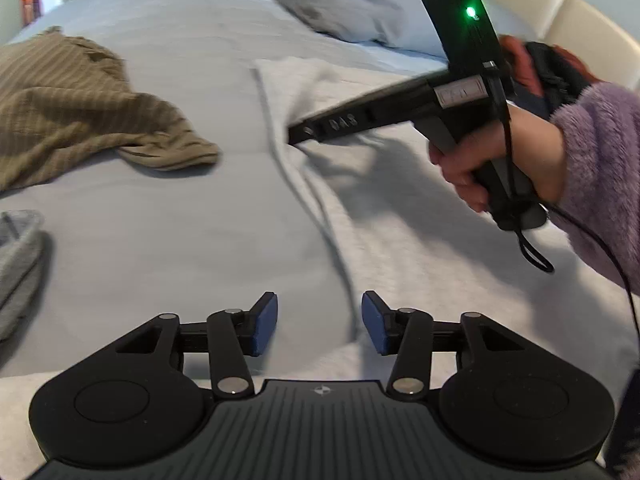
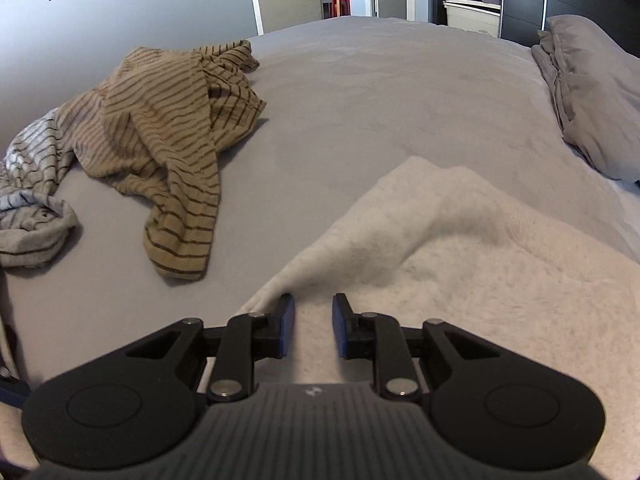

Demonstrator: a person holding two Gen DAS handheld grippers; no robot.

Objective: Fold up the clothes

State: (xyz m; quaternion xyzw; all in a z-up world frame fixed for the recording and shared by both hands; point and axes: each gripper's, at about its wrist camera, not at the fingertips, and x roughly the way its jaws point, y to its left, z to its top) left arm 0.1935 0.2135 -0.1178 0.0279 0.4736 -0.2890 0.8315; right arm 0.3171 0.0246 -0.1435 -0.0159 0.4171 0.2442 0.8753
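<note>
The white fleecy garment (image 2: pixel 460 264) is spread on the bed (image 1: pixel 168 240), a ridge raised along its edge. The left claw (image 1: pixel 319 322) is held apart above that edge, nothing between its pads. The right claw (image 2: pixel 314 326) is set narrowly apart over the fleece; no pinch is seen. Only one layer could be caught, and the fold would be dragged crooked. The tan striped shirt (image 2: pixel 168 136) and a grey striped piece (image 2: pixel 32 200) are left nearby, well clear; pillows (image 2: pixel 592 92) are passed beyond.
</note>
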